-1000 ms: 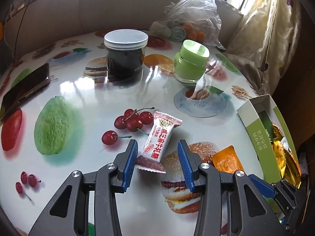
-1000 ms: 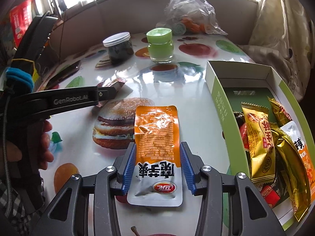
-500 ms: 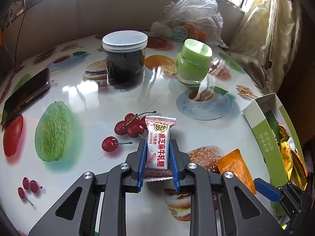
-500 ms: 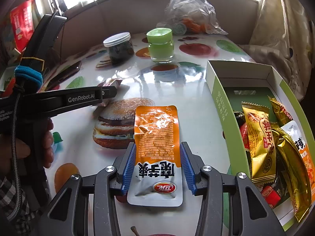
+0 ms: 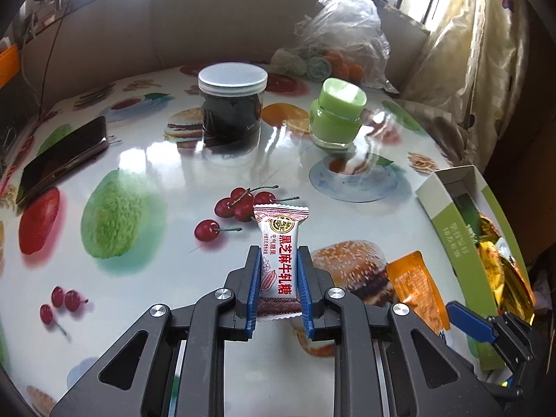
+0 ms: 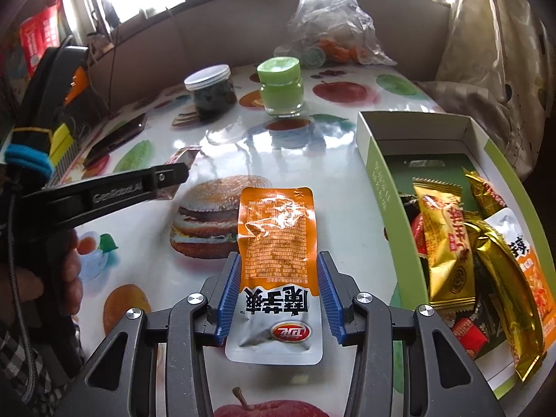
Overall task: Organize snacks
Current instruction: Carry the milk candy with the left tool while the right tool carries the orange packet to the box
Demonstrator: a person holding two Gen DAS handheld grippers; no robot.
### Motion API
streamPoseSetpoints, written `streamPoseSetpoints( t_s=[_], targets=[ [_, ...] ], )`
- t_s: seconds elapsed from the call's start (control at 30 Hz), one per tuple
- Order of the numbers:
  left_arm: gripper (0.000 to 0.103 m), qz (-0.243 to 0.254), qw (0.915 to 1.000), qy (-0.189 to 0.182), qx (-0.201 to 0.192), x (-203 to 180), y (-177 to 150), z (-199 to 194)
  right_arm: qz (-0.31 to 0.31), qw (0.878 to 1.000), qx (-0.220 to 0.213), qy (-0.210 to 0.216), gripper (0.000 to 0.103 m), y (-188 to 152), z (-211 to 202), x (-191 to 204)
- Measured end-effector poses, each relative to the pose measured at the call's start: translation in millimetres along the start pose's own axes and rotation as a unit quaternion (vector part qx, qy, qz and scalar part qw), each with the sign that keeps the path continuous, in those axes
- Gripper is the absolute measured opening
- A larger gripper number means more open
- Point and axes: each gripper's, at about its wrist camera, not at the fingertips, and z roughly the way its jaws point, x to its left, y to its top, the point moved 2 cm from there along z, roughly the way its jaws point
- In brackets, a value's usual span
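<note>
My left gripper is shut on a white candy with red lettering, its blue pads pressing both long sides; the candy's far end sticks out past the fingertips, low over the fruit-print table. My right gripper is shut on an orange and silver pouch that lies flat on the table, its pads against both edges. Right of it stands an open green and white box holding several gold, red and orange snack packets. The left gripper's black finger shows in the right wrist view.
At the back stand a dark jar with a white lid and a green jar. Behind them sits a clear plastic bag. A phone lies at the left. A person's hand holds the left gripper.
The left jaws went from wide apart to closed on the candy, which turned from slanted to straight between the pads. The right gripper and its pouch stayed put.
</note>
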Motion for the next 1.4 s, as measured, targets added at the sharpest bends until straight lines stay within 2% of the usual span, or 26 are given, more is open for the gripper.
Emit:
streamPoseSetpoints(
  t_s=[0.8,1.4],
  targets=[
    [0.021,0.010,0.9984,-0.020,-0.052,-24,-30,-79,-0.009,0.999,-0.043,-0.004,0.042,-17,-61,0],
    [0.021,0.044,0.9964,-0.047,-0.056,-76,-44,-95,0.026,0.996,-0.073,-0.036,0.042,-34,-104,-42]
  ],
)
